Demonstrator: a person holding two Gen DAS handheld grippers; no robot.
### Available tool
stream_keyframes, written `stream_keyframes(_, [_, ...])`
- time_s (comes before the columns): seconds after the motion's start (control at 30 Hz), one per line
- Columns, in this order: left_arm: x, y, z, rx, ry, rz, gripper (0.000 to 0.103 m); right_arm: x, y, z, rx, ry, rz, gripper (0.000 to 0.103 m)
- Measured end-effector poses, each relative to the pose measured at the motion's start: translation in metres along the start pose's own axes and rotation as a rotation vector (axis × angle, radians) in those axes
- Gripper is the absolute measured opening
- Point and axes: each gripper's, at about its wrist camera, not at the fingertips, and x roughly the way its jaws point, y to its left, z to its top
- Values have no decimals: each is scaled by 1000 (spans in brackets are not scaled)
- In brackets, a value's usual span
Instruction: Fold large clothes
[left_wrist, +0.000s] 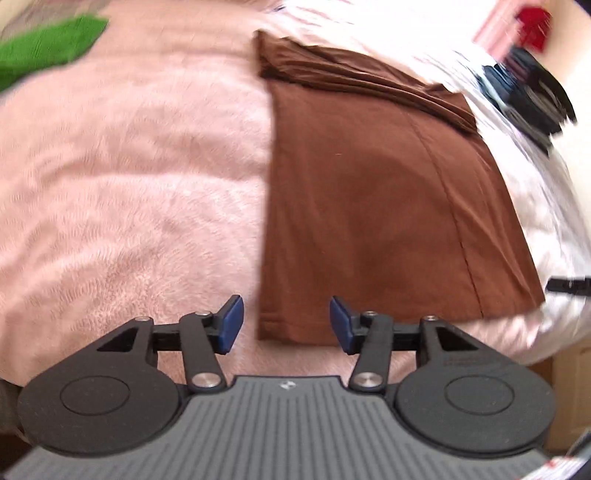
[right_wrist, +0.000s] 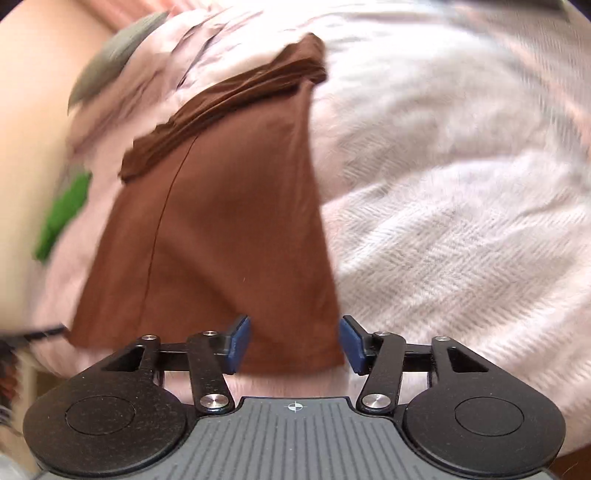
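Both grippers, left gripper and right gripper, hover with fingers apart, holding nothing. The folded brown garment lies flat on the pink blanket, near its front edge.

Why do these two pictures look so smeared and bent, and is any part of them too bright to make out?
Left wrist view: the edges smear with motion blur, the green cloth most, and the far right of the pink blanket burns out to white. Right wrist view: blur streaks the rim, yet the brown garment stays fairly clear. Both bulge from the fisheye lens; each gripper's blue pads look sharp.
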Motion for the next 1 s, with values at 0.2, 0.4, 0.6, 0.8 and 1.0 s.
stream_keyframes(0.2, [24,39,4,-167,69,-161,46,28,-38,19,50,77,159,50])
stream_keyframes(0.4, [36,52,10,-236,125,-233,32,33,-63,31,130,130,235,7])
stream_keyframes(0.6, [23,37,32,-132,141,-285,9,17,-46,59,44,141,282,1])
stream_keyframes(0.8, [-15,46,116,-177,-56,-366,9,-22,-23,141,53,-44,393,1])
stream_keyframes(1.0, [44,44,253,-194,-138,-375,9,17,6,267,59,-151,359,1])
